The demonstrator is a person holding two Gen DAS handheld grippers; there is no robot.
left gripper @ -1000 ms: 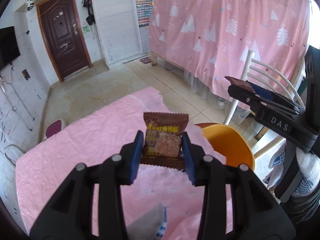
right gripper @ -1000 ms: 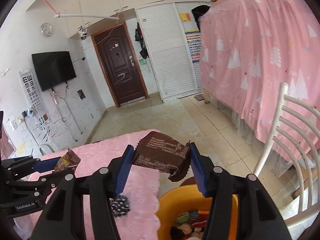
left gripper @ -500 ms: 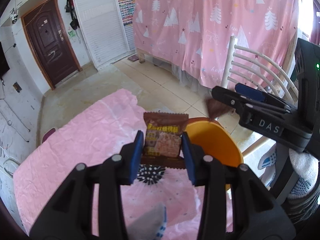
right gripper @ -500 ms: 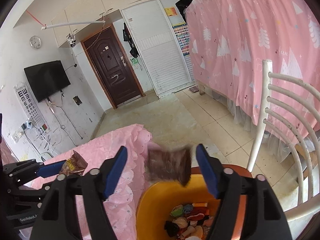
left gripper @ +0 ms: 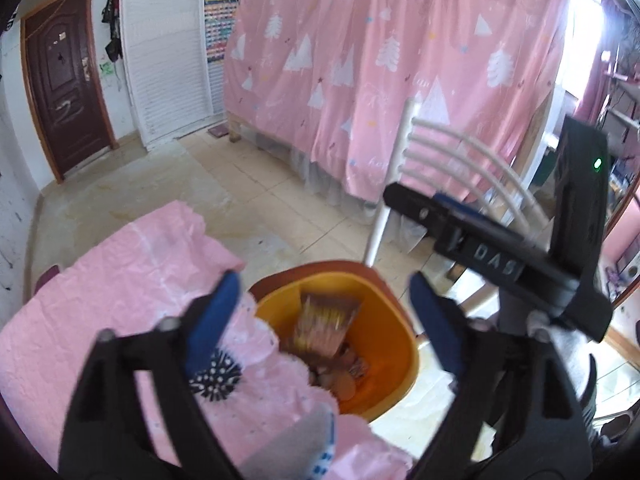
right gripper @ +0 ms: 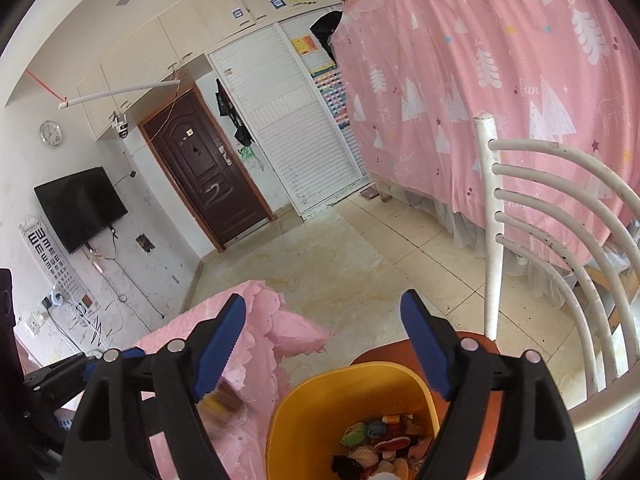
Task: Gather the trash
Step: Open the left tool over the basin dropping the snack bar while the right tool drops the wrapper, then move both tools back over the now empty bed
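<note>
A: What lies under the left claw [left gripper: 324, 312]?

B: A bench [left gripper: 104, 280] draped in a wrinkled pink cloth, running off to the claw's left and below it. Straight ahead of the blue pads, just past the cloth's edge, stands an orange bin [left gripper: 396, 344]. A brown and yellow snack wrapper [left gripper: 324, 320] shows blurred between the pads, over the bin's mouth and touching neither pad. The jaws have just been opening and stand wide apart.

A: And the right claw [right gripper: 324, 344]?

B: Its jaws have also just been opening; they stand apart with nothing between them. The same orange bin [right gripper: 280, 432] sits just below and ahead of it, with a heap of mixed scraps [right gripper: 380, 444] at the bottom. The bin rests on a reddish chair seat [right gripper: 476, 344], and the white slatted chair back [right gripper: 560, 248] rises to the claw's right.

A: Anything else on the cloth?

B: A black ball with white dots [left gripper: 216, 376] lies near the left claw's left pad. From the right wrist view, a blurred brown wrapper [right gripper: 224, 398] shows behind the right claw's left pad, beside the cloth.

A: The room beyond?

B: Pale floor tiles [right gripper: 360, 264] ahead of both claws, a dark brown door [right gripper: 208, 184] at the far wall, white slatted cupboard doors [right gripper: 296, 132] next to it, and a pink curtain with white trees [left gripper: 392, 80] to the right. A black screen [right gripper: 80, 208] and an eye chart [right gripper: 48, 252] hang on the left wall, with a round clock [right gripper: 51, 134] above them.
</note>
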